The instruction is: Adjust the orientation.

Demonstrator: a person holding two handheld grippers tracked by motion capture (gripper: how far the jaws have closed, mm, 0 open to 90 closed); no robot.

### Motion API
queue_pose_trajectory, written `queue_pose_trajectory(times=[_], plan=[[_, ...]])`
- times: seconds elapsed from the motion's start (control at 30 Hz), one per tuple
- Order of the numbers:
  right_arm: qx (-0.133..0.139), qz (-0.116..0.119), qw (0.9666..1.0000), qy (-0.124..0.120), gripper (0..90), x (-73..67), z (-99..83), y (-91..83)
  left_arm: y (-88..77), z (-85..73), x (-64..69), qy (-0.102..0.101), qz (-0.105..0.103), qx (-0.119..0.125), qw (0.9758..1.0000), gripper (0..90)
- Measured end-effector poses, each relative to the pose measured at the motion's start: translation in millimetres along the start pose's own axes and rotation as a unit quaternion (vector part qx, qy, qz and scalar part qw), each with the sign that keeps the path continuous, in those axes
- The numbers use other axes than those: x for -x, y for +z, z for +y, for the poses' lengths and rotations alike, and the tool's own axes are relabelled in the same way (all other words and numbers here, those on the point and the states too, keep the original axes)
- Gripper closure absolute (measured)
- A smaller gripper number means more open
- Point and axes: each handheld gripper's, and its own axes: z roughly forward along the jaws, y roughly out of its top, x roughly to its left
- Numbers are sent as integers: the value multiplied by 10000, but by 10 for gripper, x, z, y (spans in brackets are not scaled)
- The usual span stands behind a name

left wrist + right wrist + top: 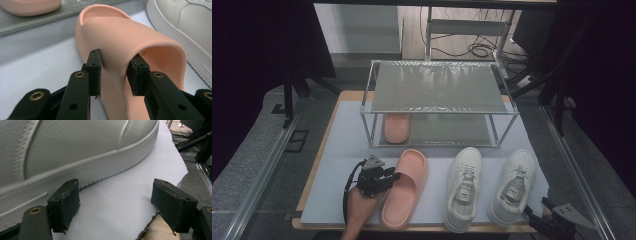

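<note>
Your left gripper (393, 176) is on the near slide (405, 187), the pink one lying on the white mat (337, 165) in front of the rack (439, 102), and in the left gripper view the two pads straddle the strap's side wall: one pad (94, 65) flat against the outside, the other (136, 72) tucked under the arch, both pressing the foam, so you are clamped on that slide (130, 42). It sits flat on the mat, toe towards the rack, just left of the pair of sneakers. Back on the rack's lower shelf rests the other slide (396, 127), at the left end, toe pointing away from you. To the right of your slide comes the left sneaker (463, 188), then, just beside it, the right sneaker (513, 185), both toes towards the rack. At the mat's right front corner, your right gripper (536, 218) waits low beside the right sneaker; in the right gripper view its jaws stand wide apart with bare mat between them, the left pad (65, 203) just short of the sneaker's sole (82, 173), gripping nothing.
</note>
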Motion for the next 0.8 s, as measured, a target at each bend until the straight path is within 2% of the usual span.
queue_pose_trajectory(times=[0.33,0.8], plan=[[2,1,10000,-2,224,0,0,0,11,25,15,13,63,12,10000,715],[7,1,10000,-4,224,1,-1,0,39,93,61,160,88,-45,9998,750]])
